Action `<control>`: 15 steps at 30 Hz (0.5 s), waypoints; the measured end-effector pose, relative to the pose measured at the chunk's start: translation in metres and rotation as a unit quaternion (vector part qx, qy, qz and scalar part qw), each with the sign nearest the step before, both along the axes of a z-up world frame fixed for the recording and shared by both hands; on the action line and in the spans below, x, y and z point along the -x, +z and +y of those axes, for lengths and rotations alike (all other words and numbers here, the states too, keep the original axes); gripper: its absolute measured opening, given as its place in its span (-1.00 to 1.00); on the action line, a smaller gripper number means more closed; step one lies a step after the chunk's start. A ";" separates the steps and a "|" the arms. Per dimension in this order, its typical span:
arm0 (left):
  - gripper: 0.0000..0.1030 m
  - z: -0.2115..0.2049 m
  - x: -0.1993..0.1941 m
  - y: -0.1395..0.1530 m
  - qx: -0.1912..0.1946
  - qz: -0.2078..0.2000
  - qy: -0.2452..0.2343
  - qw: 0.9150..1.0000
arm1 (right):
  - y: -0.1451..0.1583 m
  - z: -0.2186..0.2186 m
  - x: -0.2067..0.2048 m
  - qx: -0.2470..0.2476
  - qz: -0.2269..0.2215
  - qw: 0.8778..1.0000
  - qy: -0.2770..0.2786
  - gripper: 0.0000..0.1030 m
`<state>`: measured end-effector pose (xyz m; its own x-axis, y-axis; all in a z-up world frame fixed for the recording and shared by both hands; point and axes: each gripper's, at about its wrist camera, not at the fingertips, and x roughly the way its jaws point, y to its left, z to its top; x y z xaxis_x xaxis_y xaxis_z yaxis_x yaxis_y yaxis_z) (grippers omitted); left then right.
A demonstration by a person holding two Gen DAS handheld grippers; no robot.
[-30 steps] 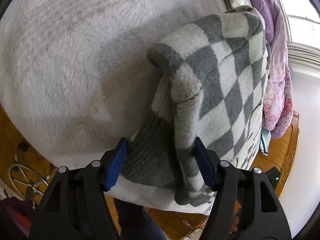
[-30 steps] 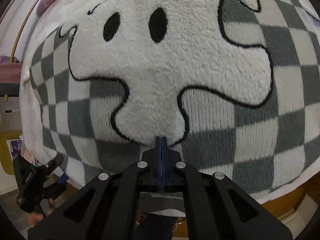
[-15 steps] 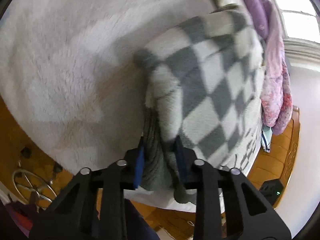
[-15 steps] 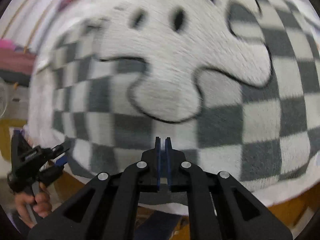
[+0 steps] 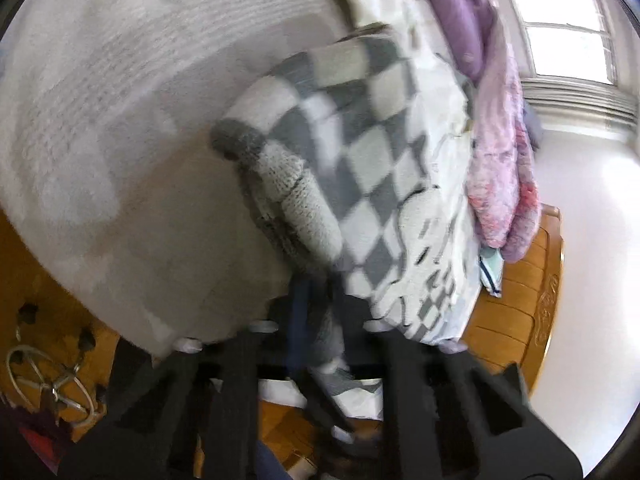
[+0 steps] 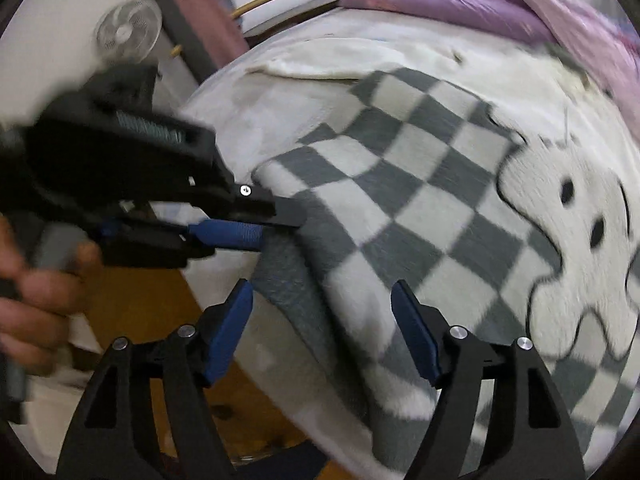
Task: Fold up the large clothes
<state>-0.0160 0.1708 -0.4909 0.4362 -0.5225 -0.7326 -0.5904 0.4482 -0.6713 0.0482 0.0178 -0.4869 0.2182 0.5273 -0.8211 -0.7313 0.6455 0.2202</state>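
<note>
Your left gripper is pinched on the grey ribbed hem of the checked sweater, which lies across a white fleece blanket on the bed, near its edge. Your right gripper hangs over the same hem w/ fingers spread wide, holding nothing.

Risks, as I judge them: the left grip looks shallow, so a quick lift could let the knit slip out. Pulling w/ one side only may drag the sweater off the bed edge or skew the fold.

No readable brand, label or writing; only a ghost-like patch on the front.
</note>
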 end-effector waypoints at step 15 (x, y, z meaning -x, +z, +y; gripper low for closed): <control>-0.15 0.011 -0.004 0.020 -0.033 -0.041 0.003 0.999 | -0.025 0.008 -0.044 -0.019 0.066 0.997 -0.040 -0.65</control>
<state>-0.0118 0.1818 -0.4710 0.4997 -0.4720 -0.7263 -0.5373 0.4888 -0.6873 0.0919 0.0259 -0.5115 0.1520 0.5438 -0.8253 -0.6411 0.6898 0.3364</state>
